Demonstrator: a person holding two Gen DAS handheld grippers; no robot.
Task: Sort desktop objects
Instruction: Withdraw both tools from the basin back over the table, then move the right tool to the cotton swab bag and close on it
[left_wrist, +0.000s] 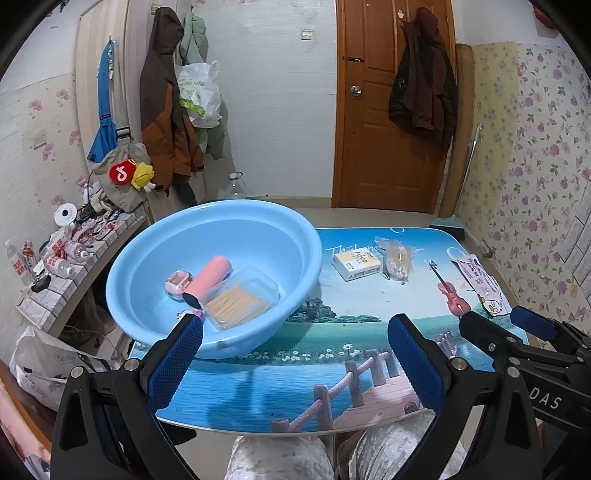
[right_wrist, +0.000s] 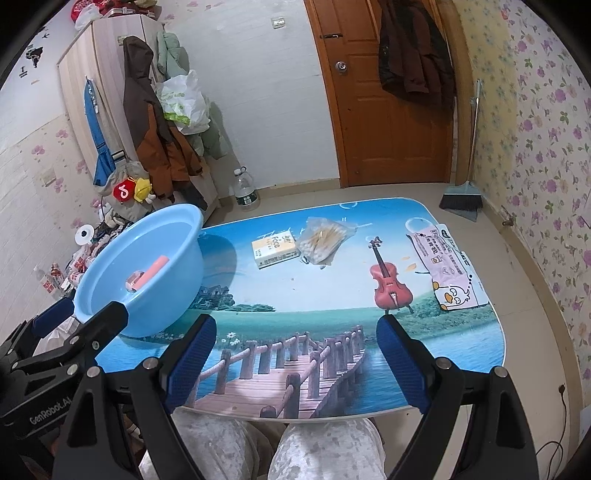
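Blue basin (left_wrist: 221, 236) sits at tabletop's (right_wrist: 295, 295) far-left corner, partly overhanging the edge. Inside it: pink tube (left_wrist: 208, 280) lying tilted, small pink case (left_wrist: 179, 282) just beside it on the left, clear box of wooden sticks (left_wrist: 242, 297) touching the tube on the right. Something small w/ purple bit near left claw's fingertip, too hidden to tell.

Still on tabletop, well apart from basin: tissue pack (right_wrist: 275, 248), bag of cotton swabs (right_wrist: 323, 238) touching its right side, flat printed pouch (right_wrist: 448, 266) w/ cartoon duck at right edge.

Left claw (left_wrist: 295, 354) released, fingers wide, holds nothing, hovers over near-left part of tabletop beside basin. Right claw (right_wrist: 295, 350) also released & empty, over near edge, above the printed bridge. Person's knees (right_wrist: 258, 450) below the tabletop edge.
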